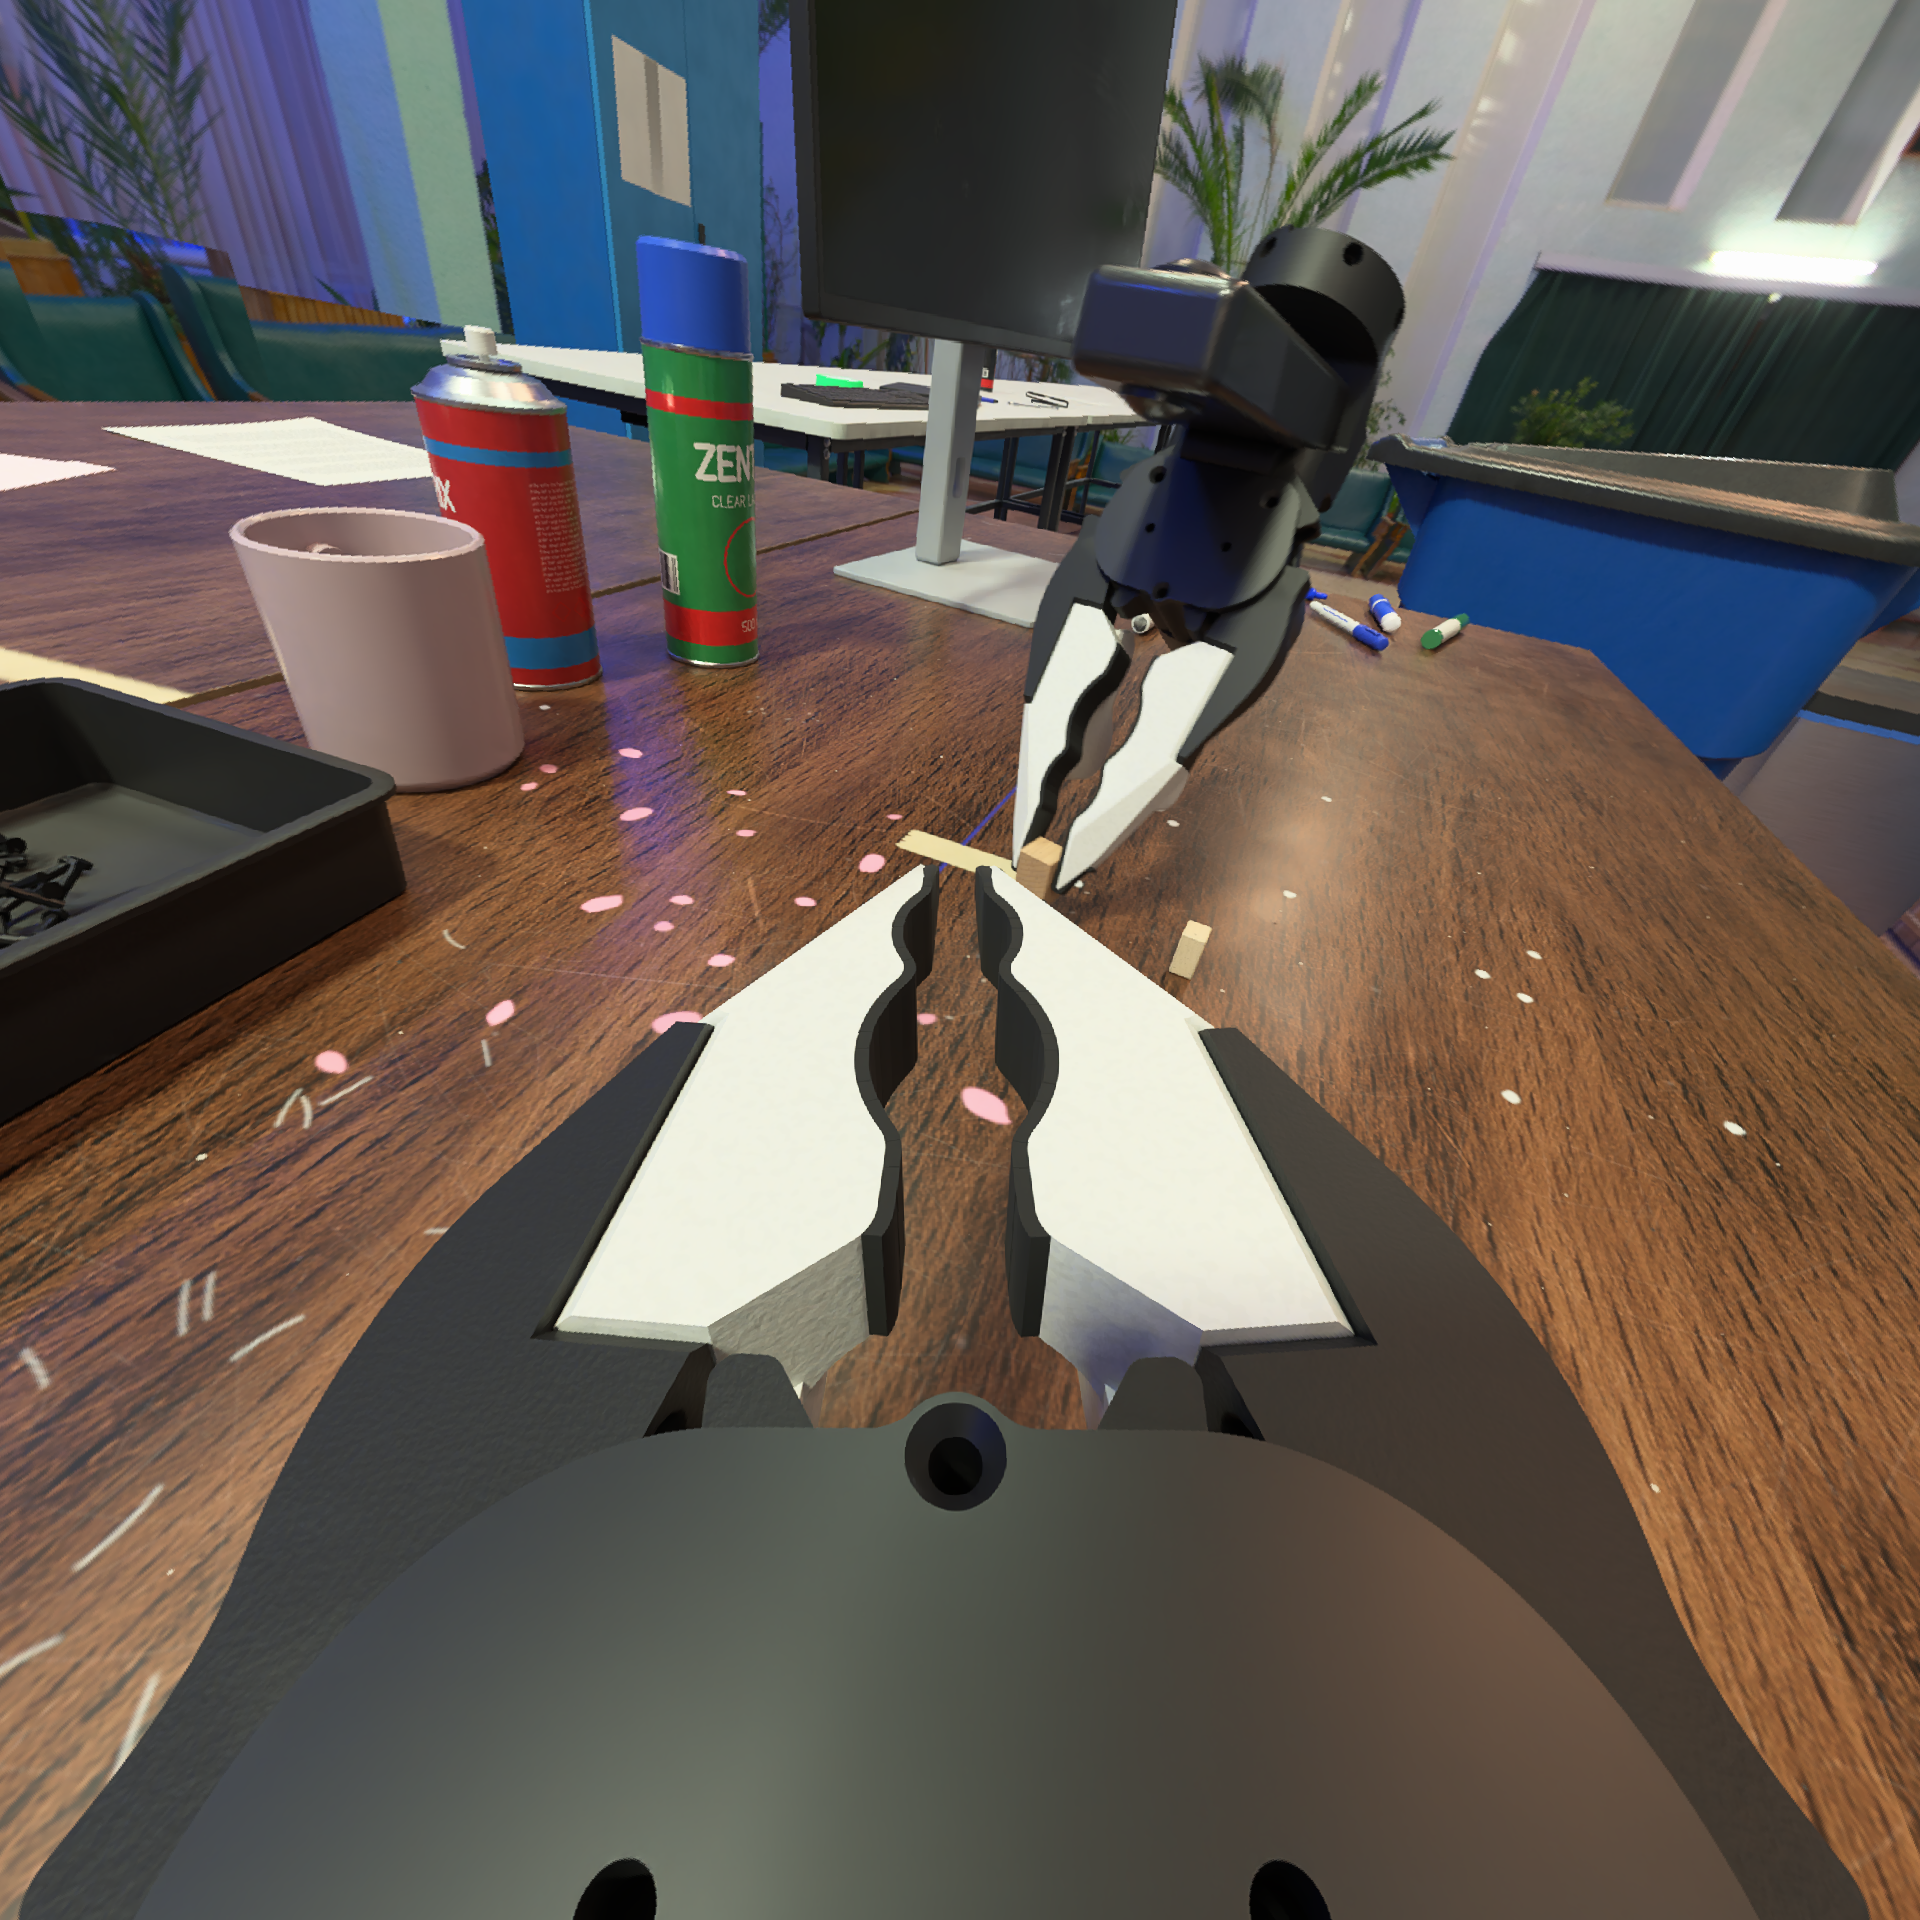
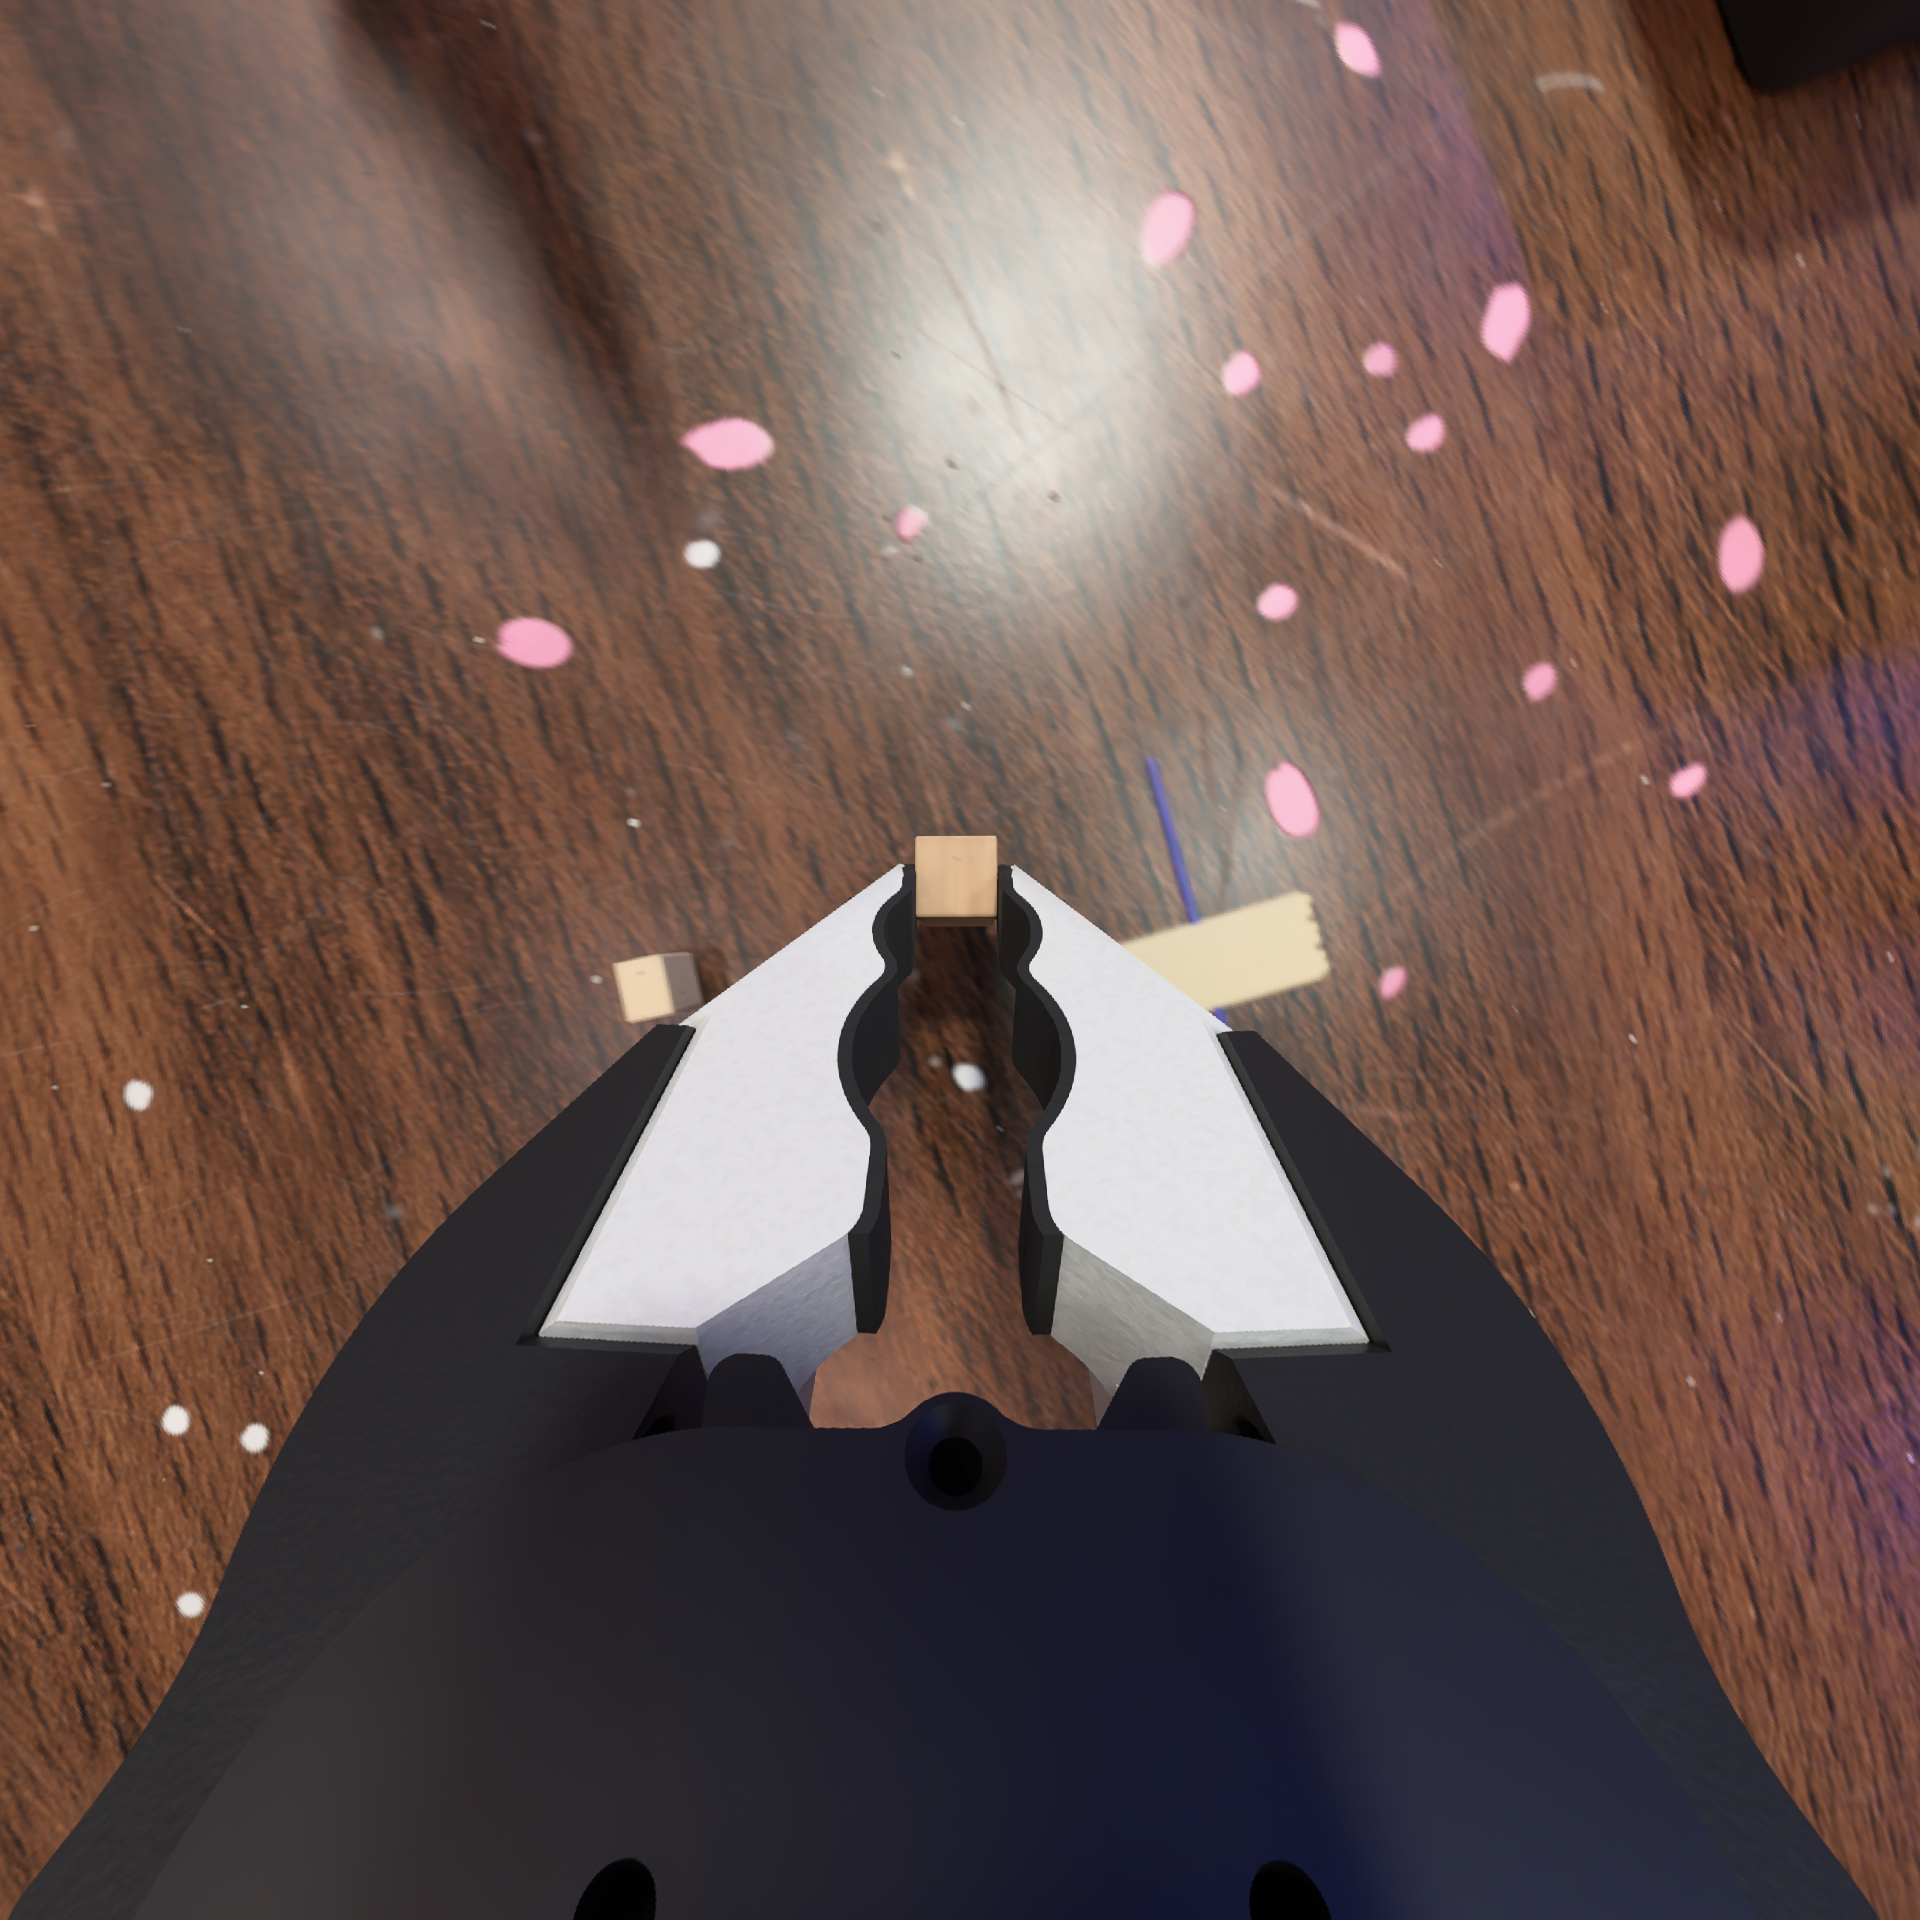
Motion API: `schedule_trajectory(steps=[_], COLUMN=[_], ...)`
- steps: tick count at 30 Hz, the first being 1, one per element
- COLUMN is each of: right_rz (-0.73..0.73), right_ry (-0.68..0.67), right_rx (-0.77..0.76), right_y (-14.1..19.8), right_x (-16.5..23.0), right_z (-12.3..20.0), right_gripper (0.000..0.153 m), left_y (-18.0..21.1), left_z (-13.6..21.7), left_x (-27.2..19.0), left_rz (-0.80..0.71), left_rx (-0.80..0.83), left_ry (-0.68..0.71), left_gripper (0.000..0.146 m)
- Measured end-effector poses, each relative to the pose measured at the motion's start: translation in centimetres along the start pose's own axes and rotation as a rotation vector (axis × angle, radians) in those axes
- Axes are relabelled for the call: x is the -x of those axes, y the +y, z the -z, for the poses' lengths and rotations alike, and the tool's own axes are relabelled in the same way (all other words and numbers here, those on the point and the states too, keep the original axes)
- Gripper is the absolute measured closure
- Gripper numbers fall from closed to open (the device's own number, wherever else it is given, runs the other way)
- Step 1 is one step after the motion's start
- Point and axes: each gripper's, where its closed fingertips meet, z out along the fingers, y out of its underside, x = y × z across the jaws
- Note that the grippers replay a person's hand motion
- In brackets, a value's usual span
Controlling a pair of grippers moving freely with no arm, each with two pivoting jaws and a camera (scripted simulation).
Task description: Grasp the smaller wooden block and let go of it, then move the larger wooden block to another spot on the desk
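Observation:
A small pale wooden block (image 2: 956, 878) stands on the brown desk (image 2: 416, 623) between the tips of my right gripper (image 2: 956, 904), which is shut on its two sides. In the left wrist view the same block (image 1: 1039, 862) shows under the right gripper (image 1: 1044, 878), which points steeply down. A second wooden block (image 2: 655, 985) lies apart to the left of the right gripper; it also shows in the left wrist view (image 1: 1191, 948). I cannot tell which block is larger. My left gripper (image 1: 956, 883) is shut and empty, low over the desk, just short of the held block.
A flat pale wood strip (image 1: 940, 847) lies beside the held block. A black tray (image 1: 208, 831), a pink cup (image 1: 384, 644), a red can (image 1: 509, 520) and a green can (image 1: 707, 468) stand to the left. A monitor stand (image 1: 945, 499) and markers (image 1: 1371, 618) lie behind.

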Motion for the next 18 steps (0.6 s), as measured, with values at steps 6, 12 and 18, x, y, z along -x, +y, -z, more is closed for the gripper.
schedule_trajectory(steps=[6, 12, 18], right_rz=[-0.035, -0.037, 0.091], right_ry=[0.059, 0.119, 0.070], right_rx=[0.071, 0.052, -0.030], right_y=[1.1, 1.0, -0.1], right_x=[-2.0, -2.6, 1.3], right_z=[-0.2, 0.6, 2.0], right_gripper=[0.138, 0.110, 0.111], left_y=[0.1, 0.3, 0.3], left_z=[0.0, -0.1, -0.1], left_x=[0.1, 0.1, 0.1], left_rz=[0.006, 0.011, 0.014], left_rx=[0.004, 0.014, 0.014], left_ry=[-0.001, 0.003, 0.000], left_gripper=[0.139, 0.139, 0.139])
